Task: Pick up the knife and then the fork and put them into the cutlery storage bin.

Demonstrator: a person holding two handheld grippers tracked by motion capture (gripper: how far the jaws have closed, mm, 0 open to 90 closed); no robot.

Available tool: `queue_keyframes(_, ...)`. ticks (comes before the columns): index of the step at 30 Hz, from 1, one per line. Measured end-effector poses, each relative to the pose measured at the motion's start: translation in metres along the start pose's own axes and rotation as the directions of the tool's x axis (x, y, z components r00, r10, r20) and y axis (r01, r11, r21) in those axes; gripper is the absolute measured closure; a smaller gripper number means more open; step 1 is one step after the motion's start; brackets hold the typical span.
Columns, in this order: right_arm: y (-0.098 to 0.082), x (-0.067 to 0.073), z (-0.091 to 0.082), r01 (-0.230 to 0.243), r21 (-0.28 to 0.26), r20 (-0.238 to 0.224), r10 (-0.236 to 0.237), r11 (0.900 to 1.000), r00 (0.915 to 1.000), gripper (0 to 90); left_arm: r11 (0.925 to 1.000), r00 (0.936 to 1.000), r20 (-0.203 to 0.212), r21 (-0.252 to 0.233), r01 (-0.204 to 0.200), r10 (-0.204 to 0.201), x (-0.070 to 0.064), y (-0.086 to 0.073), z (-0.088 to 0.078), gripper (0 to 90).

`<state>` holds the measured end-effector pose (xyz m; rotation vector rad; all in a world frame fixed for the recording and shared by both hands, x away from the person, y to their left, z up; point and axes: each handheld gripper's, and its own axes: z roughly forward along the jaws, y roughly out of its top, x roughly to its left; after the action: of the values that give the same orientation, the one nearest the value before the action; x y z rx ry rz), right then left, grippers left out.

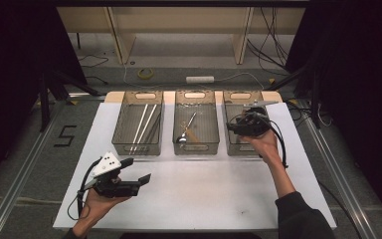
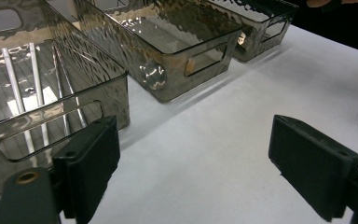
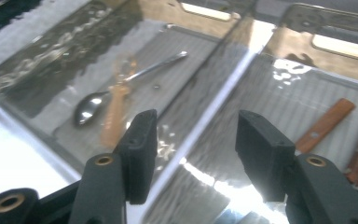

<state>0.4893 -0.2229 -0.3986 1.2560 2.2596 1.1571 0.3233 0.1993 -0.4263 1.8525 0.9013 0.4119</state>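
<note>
Right gripper hovers over the right bin, fingers half open, empty. Wooden-handled cutlery below: light, rigid; grasp mid-handle. Left gripper wide open, empty.

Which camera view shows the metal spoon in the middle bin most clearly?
The right gripper view: the spoon lies close and whole, bowl and handle visible beside an orange utensil. The high view shows it small, inside the middle bin. In the left gripper view, only its bowl shows, blurred through the bin wall.
</note>
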Motion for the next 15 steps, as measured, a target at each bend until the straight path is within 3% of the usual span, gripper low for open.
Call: queue_keyframes(15,-0.028,0.038,-0.028,0.019,-0.123,-0.072,-0.028,0.992,0.9970,38.8,0.9999,0.9999,0.008,-0.008,0.013,-0.013,0.001,0.000,0.000,15.9)
